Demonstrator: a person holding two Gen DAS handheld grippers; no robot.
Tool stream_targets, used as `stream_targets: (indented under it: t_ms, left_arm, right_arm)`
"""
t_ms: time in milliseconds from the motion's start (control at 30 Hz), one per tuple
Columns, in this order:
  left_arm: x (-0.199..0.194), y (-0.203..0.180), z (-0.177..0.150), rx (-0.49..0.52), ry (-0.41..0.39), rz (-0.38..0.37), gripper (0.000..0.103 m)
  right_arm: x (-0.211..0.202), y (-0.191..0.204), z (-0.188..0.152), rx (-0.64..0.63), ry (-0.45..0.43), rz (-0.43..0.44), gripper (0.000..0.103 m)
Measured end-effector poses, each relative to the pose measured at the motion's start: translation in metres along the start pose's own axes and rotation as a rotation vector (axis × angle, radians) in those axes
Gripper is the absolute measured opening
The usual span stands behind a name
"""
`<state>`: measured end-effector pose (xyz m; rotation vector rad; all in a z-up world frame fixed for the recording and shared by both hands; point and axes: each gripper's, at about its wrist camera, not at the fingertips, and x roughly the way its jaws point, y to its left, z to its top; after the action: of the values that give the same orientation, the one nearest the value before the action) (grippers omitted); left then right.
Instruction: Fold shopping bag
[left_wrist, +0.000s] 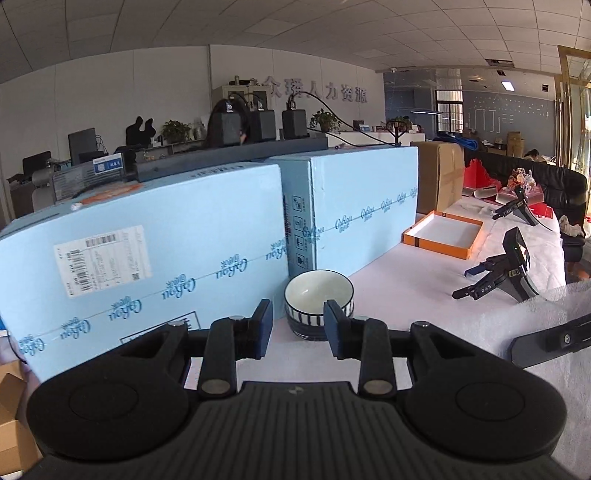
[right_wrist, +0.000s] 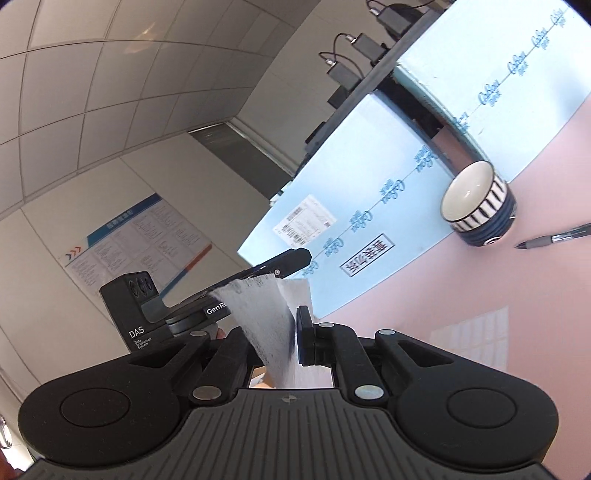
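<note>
Large pale-blue cardboard boxes (left_wrist: 147, 251) are filling the frame's left and centre. Low centre of the right wrist view, the right gripper (right_wrist: 291, 332) is pinching a white, pebbly-textured sheet, probably the shopping bag (right_wrist: 266, 317), raised and tilted. The left gripper (left_wrist: 298, 328) is standing spread, empty, before a striped ceramic bowl (left_wrist: 318, 295). Judged: mid-fold; next needs a second hold.

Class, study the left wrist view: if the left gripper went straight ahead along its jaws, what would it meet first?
Most likely the striped bowl, which stands directly between the open jaws of the left gripper. Behind it are the blue boxes. Depth is hard to judge.
</note>
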<state>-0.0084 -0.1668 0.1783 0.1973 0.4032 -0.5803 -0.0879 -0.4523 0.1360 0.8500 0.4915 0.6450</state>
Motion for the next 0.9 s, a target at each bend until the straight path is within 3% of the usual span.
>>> stream_targets:
  t_ms: [200,300,333,400,533,700,800,900]
  left_arm:
    - [0.096,-0.032,-0.010,0.008,0.123,-0.102,0.028]
    - [0.114,-0.037,-0.015,0.013,0.153,-0.111,0.029]
    - [0.116,-0.037,-0.017,0.015,0.164,-0.115,0.029]
    - [0.120,-0.038,-0.025,0.024,0.197,-0.124,0.044]
    - [0.114,-0.046,-0.061,0.081,0.300,-0.110,0.051]
    - [0.095,-0.047,-0.099,0.122,0.341,-0.003,0.063]
    - [0.080,-0.042,-0.120,0.079,0.361,0.060,0.067]
    - [0.066,-0.038,-0.133,0.002,0.367,0.059,0.069]
  right_arm:
    - [-0.011,-0.059,0.014,0.055,-0.095,-0.145,0.007]
    - [-0.017,-0.079,0.019,0.004,-0.171,-0.239,0.007]
    - [-0.018,-0.085,0.021,-0.012,-0.193,-0.271,0.007]
    - [-0.017,-0.097,0.023,-0.028,-0.216,-0.313,0.007]
    - [-0.024,-0.119,0.025,-0.032,-0.231,-0.375,0.007]
    - [-0.038,-0.127,0.028,-0.063,-0.288,-0.413,0.007]
    - [-0.057,-0.126,0.022,-0.083,-0.365,-0.439,0.007]
    - [-0.074,-0.129,0.013,-0.074,-0.411,-0.466,0.007]
